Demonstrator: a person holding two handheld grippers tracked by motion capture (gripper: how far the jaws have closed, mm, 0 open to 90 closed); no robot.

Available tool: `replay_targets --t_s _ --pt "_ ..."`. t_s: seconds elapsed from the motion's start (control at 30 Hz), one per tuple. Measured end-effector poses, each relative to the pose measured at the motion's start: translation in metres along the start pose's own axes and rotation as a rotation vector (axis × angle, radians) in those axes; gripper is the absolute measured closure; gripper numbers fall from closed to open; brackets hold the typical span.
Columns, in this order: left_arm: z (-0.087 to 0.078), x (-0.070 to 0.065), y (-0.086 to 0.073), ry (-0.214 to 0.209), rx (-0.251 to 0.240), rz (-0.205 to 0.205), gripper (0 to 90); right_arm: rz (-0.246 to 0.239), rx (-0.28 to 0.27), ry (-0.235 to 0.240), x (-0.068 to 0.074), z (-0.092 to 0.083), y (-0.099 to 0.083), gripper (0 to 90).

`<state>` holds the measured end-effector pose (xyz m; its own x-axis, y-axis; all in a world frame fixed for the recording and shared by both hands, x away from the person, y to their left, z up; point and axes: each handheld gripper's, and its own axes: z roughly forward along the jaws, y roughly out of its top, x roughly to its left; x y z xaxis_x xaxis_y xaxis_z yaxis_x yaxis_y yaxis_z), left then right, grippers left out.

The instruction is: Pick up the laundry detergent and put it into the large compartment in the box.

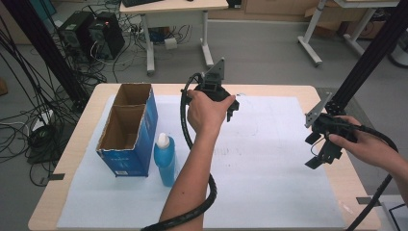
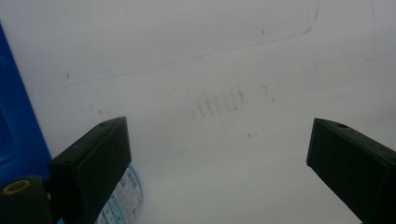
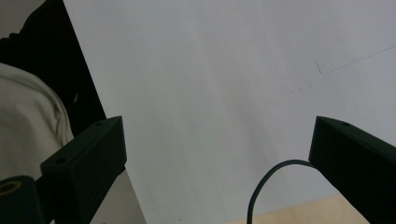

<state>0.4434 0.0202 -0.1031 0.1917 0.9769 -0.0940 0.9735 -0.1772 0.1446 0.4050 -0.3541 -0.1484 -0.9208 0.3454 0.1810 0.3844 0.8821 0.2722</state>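
Observation:
An open blue cardboard box [image 1: 126, 130] stands on the left of the white sheet [image 1: 269, 163]. A blue bottle with a white cap [image 1: 165, 159] stands upright against its near right corner. My left gripper [image 1: 231, 110] hangs over the far middle of the sheet, open and holding nothing. In the left gripper view its jaws [image 2: 219, 154] stand wide apart over bare sheet, with the box's blue wall [image 2: 14, 116] and the bottle's label [image 2: 123, 200] at the left. My right gripper [image 1: 315, 151] is open over the sheet's right edge, its jaws [image 3: 217, 158] apart with nothing between them.
The wooden table [image 1: 288, 90] carries the sheet, which has faint pen lines [image 2: 233, 46]. A black cable [image 1: 185, 125] loops from the left gripper along the forearm. Another cable loop [image 3: 264, 186] lies by the table edge [image 3: 303, 212]. A black frame post [image 1: 370, 53] rises at the right.

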Motion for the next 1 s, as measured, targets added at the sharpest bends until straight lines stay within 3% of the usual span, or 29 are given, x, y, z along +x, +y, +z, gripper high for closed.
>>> replay_targets --t_s 0.27,0.47,1.0 --pt "-0.008 0.000 -0.004 0.003 -0.014 0.002 6.5 -0.006 0.002 -0.007 0.003 0.001 0.003 4.0" --pt "-0.022 -0.001 -0.013 0.011 -0.034 0.006 6.4 -0.002 0.004 -0.013 0.005 0.001 0.004 4.0" --pt "-0.071 0.005 -0.055 0.063 -0.086 -0.015 6.3 -0.042 0.020 -0.036 0.026 -0.002 0.019 4.0"
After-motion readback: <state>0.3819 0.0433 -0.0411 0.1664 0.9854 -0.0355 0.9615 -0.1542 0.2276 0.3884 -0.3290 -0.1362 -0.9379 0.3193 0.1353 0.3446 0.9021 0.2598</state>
